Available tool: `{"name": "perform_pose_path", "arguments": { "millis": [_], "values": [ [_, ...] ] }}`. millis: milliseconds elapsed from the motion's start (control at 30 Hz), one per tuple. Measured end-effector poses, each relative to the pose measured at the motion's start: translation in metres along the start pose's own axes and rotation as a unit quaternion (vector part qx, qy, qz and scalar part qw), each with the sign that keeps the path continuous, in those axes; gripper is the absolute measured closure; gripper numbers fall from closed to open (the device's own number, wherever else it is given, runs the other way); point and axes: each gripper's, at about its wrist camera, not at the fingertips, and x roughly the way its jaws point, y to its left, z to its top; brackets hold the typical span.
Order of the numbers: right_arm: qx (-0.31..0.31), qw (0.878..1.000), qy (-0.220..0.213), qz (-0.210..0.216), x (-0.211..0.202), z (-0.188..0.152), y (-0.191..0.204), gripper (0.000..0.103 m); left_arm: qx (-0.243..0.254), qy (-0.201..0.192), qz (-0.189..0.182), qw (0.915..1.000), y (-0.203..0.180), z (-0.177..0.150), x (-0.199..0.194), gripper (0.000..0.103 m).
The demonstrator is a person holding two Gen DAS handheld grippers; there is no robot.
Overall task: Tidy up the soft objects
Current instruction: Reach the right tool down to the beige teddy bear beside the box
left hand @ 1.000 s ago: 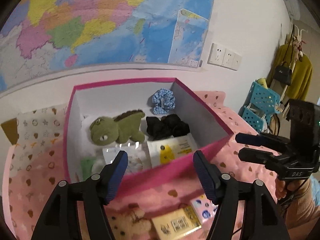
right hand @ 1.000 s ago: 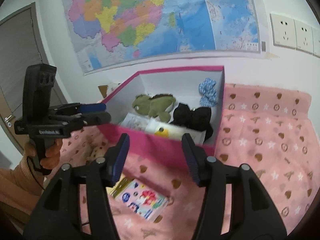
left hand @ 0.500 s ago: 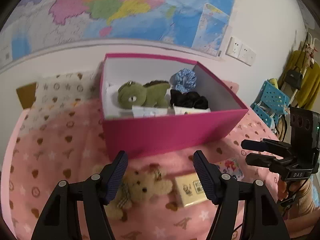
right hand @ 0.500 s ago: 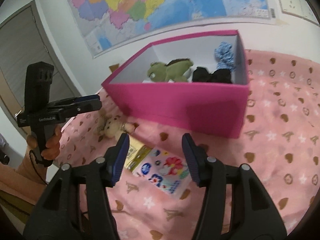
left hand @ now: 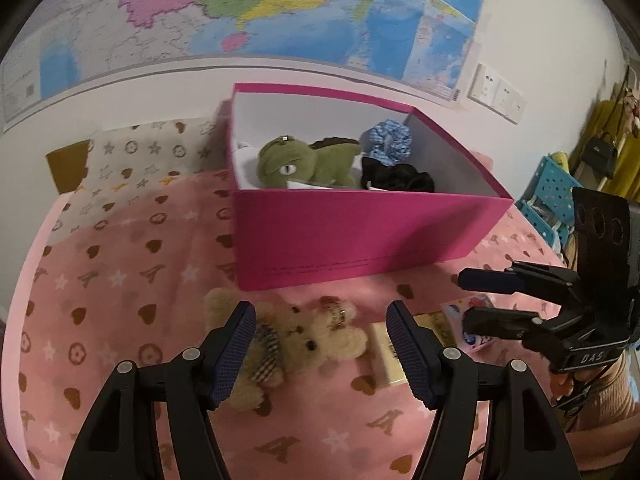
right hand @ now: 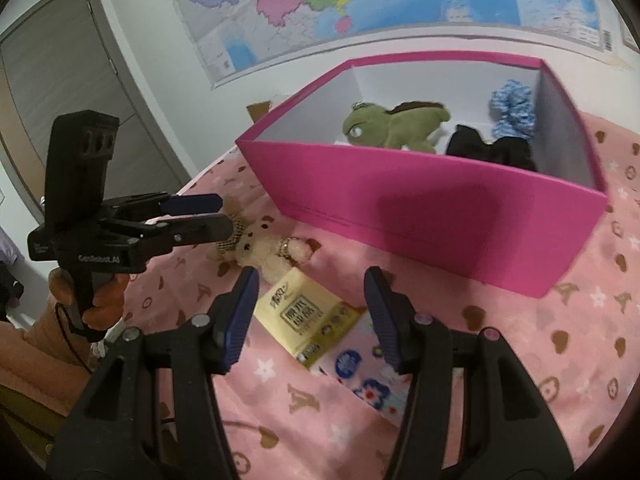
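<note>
A beige teddy bear [left hand: 296, 342] [right hand: 268, 250] lies on the pink blanket in front of the pink box [left hand: 360, 236] [right hand: 440, 216]. My left gripper [left hand: 320, 340] hovers open just above the bear, nothing between its fingers. A yellow tissue pack [right hand: 308, 316] [left hand: 386, 354] and a flowered tissue pack [right hand: 368, 380] lie to the bear's right. My right gripper [right hand: 310, 314] stands open over the yellow pack. Inside the box are a green plush dinosaur [left hand: 304, 162] [right hand: 392, 126], a blue scrunchie [left hand: 388, 142] and a black scrunchie [left hand: 396, 178].
A pink patterned blanket [left hand: 120, 300] covers the bed. A wall map [left hand: 240, 12] hangs behind the box. Blue plastic baskets [left hand: 552, 196] and hanging clothes stand at the right. A grey door [right hand: 68, 92] is at the left. A person's hand [right hand: 96, 304] holds the left gripper's handle.
Both grippers pulled back from over the box and dropped toward the blanket in front of it. The bear and tissue packs now lie under them. Neither gripper's opening changed.
</note>
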Motion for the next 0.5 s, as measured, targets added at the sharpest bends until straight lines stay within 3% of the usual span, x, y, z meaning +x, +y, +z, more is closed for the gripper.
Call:
{"name": "perform_pose_path", "arguments": {
  "millis": [300, 500],
  "values": [
    [-0.009, 0.998, 0.054, 0.013, 0.055, 0.009, 0.005, 0.046, -0.034, 0.003, 0.018, 0.9992, 0.034, -0.008, -0.001, 0.034],
    [-0.011, 0.993, 0.105, 0.050, 0.069, -0.003, 0.009, 0.046, -0.046, 0.015, 0.013, 0.9987, 0.052, -0.014, 0.004, 0.034]
  ]
}}
